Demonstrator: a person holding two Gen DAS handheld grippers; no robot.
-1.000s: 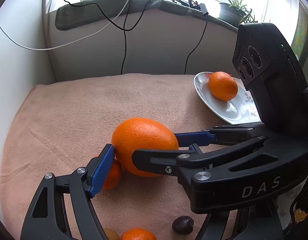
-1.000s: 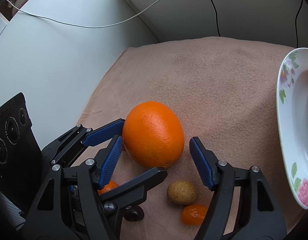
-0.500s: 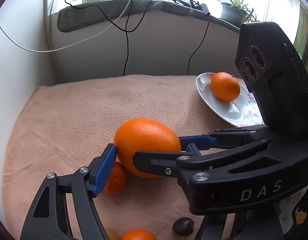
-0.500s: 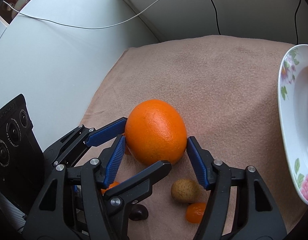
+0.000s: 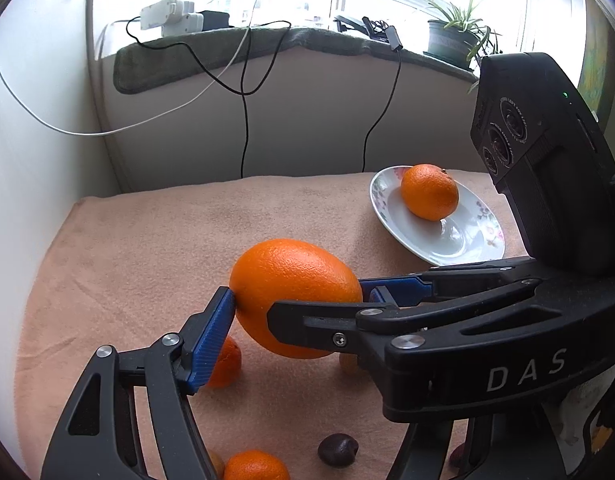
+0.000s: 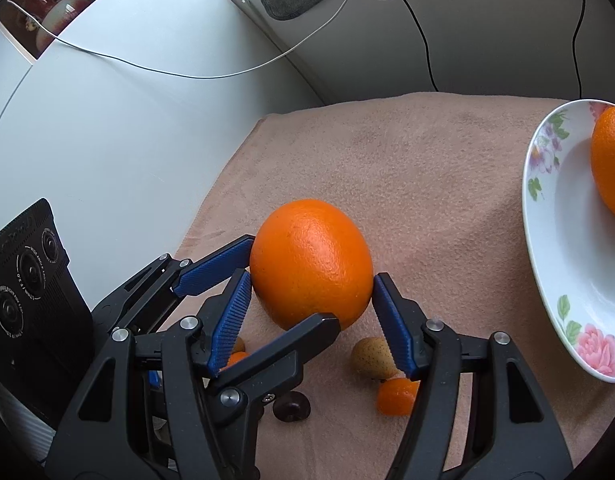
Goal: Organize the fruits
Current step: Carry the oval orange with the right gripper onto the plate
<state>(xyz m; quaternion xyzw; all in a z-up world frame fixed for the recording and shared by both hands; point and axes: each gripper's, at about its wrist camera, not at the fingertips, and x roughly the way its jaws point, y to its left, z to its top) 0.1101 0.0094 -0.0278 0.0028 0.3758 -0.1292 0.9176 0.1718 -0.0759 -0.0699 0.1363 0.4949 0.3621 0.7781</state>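
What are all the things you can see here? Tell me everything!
big orange: one, orange, gripped by both grippers above the cloth
orange on plate: one, orange, far right
plate: one, white with flowers, right side of the cloth
small oranges: two, orange, on the cloth below the big orange
tan fruit: one clear, tan, near side of the cloth
dark fruit: one, dark brown, near edge
cloth: one, peach, under everything
cables: several, black and white, along the wall
potted plant: one, green, on the windowsill
left gripper: black, blue pads, just closed on the big orange
right gripper: black, blue pads, pressing the big orange
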